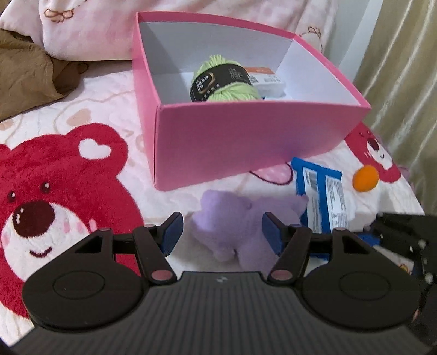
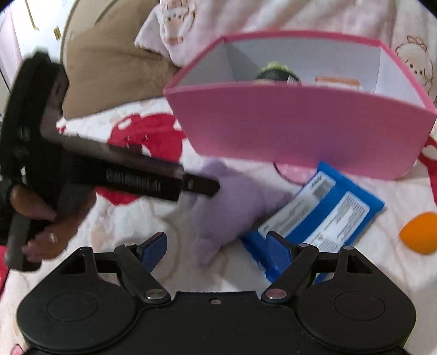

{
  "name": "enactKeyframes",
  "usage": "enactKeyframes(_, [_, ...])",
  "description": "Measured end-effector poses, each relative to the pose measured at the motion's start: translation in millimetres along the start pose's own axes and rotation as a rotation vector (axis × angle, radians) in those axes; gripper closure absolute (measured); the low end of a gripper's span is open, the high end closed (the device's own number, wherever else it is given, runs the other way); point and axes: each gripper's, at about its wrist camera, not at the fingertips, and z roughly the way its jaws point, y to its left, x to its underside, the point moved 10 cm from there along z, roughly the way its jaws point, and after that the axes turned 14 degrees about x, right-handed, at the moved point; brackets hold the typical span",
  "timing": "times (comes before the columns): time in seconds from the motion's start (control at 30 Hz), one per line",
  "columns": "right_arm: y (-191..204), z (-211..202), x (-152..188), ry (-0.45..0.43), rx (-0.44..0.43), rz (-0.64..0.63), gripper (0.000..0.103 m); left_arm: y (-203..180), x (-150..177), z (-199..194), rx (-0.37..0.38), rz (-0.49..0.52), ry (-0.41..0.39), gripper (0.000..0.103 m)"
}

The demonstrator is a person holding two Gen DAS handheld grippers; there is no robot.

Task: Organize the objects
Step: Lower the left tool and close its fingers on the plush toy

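Observation:
An open pink box (image 1: 218, 142) stands on the bed and holds a green yarn ball (image 1: 221, 82) and a small white and orange carton (image 1: 266, 77). In front of it lies a purple plush toy (image 1: 235, 224). My left gripper (image 1: 222, 228) is open, with its blue pads either side of the plush and apart from it. My right gripper (image 2: 216, 241) is also open, just above the plush (image 2: 232, 207) and the near end of a blue packet (image 2: 327, 215). An orange ball (image 2: 419, 232) lies to the right.
A pink blanket with red bear prints (image 1: 41, 191) covers the bed. A brown cloth (image 1: 24, 71) and a pink pillow (image 1: 90, 24) lie behind the box. A curtain (image 1: 404, 68) hangs at the right. A hand (image 2: 41, 218) holds the left gripper (image 2: 202, 185) close by.

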Motion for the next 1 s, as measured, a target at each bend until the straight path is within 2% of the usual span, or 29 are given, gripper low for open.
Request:
enactKeyframes(0.07, [1.5,-0.6,2.3,-0.030,-0.026,-0.002,0.020,1.1,-1.9,1.5,0.003,-0.004,0.000,0.040])
enactKeyframes(0.17, [4.4,7.3,6.1,-0.019,-0.065,0.022,0.022,3.8,-0.1,7.7,0.005,0.005,0.015,0.039])
enactKeyframes(0.23, [6.0,12.4,7.9,-0.021,-0.070,0.006,0.030,5.4,1.0,8.5,0.028,-0.017,0.012,0.040])
enactKeyframes(0.27, [4.8,16.6,9.5,-0.015,-0.055,0.002,0.037,6.0,1.5,8.5,0.046,-0.038,0.013,0.046])
enactKeyframes(0.3, [3.2,18.9,10.2,-0.012,-0.040,0.004,0.045,6.2,2.7,8.8,0.073,-0.068,0.016,0.048])
enactKeyframes(0.33, [1.3,19.5,11.2,-0.018,-0.030,0.000,0.048,7.4,5.0,9.1,0.094,-0.104,0.026,0.049])
enactKeyframes(0.4, [-2.1,19.3,8.5,-0.026,-0.007,-0.006,0.064,10.9,8.9,6.8,0.125,-0.178,0.031,0.049])
enactKeyframes(0.47, [-7.1,15.0,6.4,-0.028,-0.014,0.014,0.065,11.9,15.1,2.9,0.160,-0.269,0.037,0.050])
enactKeyframes(0.57, [-10.9,8.1,3.4,-0.028,-0.017,0.022,0.065,8.3,25.6,-3.2,0.167,-0.357,0.049,0.050])
enactKeyframes(0.6, [-11.0,5.7,3.0,-0.036,-0.007,0.007,0.065,7.9,29.4,-4.2,0.189,-0.425,0.050,0.050])
enactKeyframes(0.63, [-9.9,5.2,1.8,-0.047,0.006,-0.012,0.065,6.9,35.0,-2.6,0.246,-0.527,0.060,0.056])
enactKeyframes(0.67, [-8.6,1.8,1.3,-0.059,0.008,-0.031,0.065,4.2,39.8,-0.4,0.302,-0.619,0.067,0.057])
enactKeyframes(0.7, [-8.0,0.1,0.4,-0.072,0.011,-0.040,0.062,2.5,43.6,0.7,0.318,-0.676,0.059,0.057])
enactKeyframes(0.73, [-8.1,-3.9,-2.0,-0.089,0.019,-0.046,0.062,0.3,45.6,1.9,0.294,-0.667,0.058,0.055])
enactKeyframes(0.83, [-10.4,-2.8,-1.1,-0.065,0.022,-0.050,0.060,-5.7,44.1,2.3,0.186,-0.530,0.058,0.056])
enactKeyframes(0.93, [-15.2,4.3,1.6,-0.037,0.027,-0.027,0.060,-13.1,39.6,-0.6,0.143,-0.444,0.072,0.056])
enactKeyframes(1.0, [-17.0,5.5,0.3,-0.037,0.029,-0.016,0.062,-20.1,37.3,-4.1,0.087,-0.341,0.088,0.051])
